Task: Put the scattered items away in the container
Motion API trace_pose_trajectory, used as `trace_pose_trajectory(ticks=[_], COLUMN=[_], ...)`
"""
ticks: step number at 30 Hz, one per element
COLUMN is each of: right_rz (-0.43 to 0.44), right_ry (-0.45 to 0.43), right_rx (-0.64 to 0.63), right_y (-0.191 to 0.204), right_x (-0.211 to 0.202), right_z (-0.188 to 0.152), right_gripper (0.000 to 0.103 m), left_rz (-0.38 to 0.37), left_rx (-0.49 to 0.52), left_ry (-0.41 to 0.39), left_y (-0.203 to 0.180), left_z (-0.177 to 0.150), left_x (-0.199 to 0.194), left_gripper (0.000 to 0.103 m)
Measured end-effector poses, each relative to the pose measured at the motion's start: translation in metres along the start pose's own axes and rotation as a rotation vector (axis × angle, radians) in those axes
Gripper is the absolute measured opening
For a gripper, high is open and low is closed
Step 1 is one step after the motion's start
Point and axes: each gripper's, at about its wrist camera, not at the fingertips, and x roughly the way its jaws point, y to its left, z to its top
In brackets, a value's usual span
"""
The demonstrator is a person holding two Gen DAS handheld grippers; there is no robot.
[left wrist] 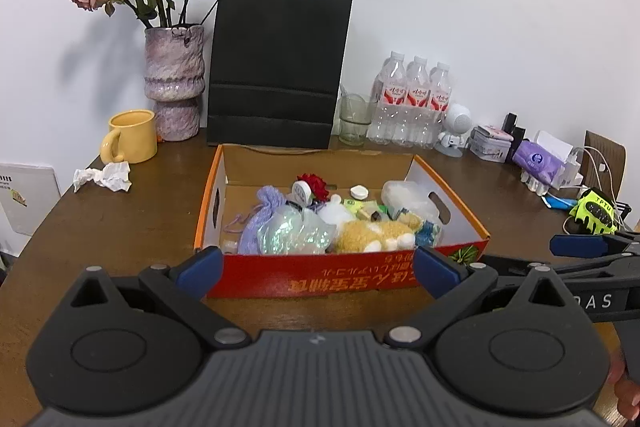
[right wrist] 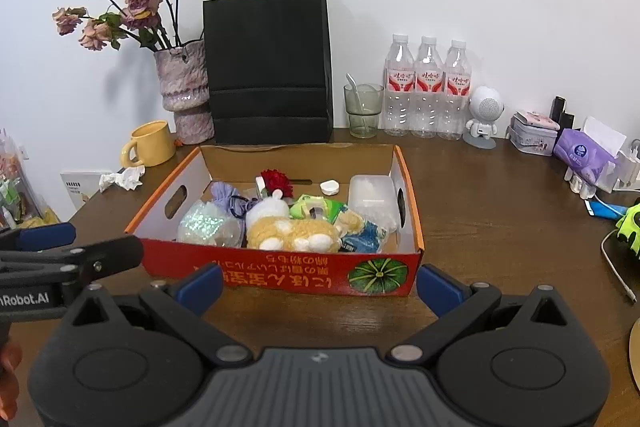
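A red and orange cardboard box stands on the brown table. It holds a yellow plush toy, a shiny clear bag, a lilac pouch, a red flower, a clear plastic tub and other small items. My left gripper is open and empty, just in front of the box's near wall. My right gripper is open and empty, also in front of the near wall. The right gripper shows at the right edge of the left wrist view.
Behind the box stand a black paper bag, a vase of dried roses, a yellow mug, a glass and three water bottles. Crumpled paper lies left. A robot figurine, tissues and a green glove lie right.
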Motion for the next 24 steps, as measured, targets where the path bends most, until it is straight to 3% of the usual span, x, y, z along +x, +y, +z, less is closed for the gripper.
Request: trace_pose_trajectory(ticks=[24], right_rz=[0.019], right_ry=[0.009], right_rx=[0.002], right_y=[-0.0018], right_x=[-0.0041], right_z=[-0.0093], right_gripper=[0.103], left_rz=[0.008], left_rx=[-0.017], left_ry=[0.022], left_y=[0.0041], left_z=[-0.0067], left_x=[-0.0002], left_gripper=[0.103])
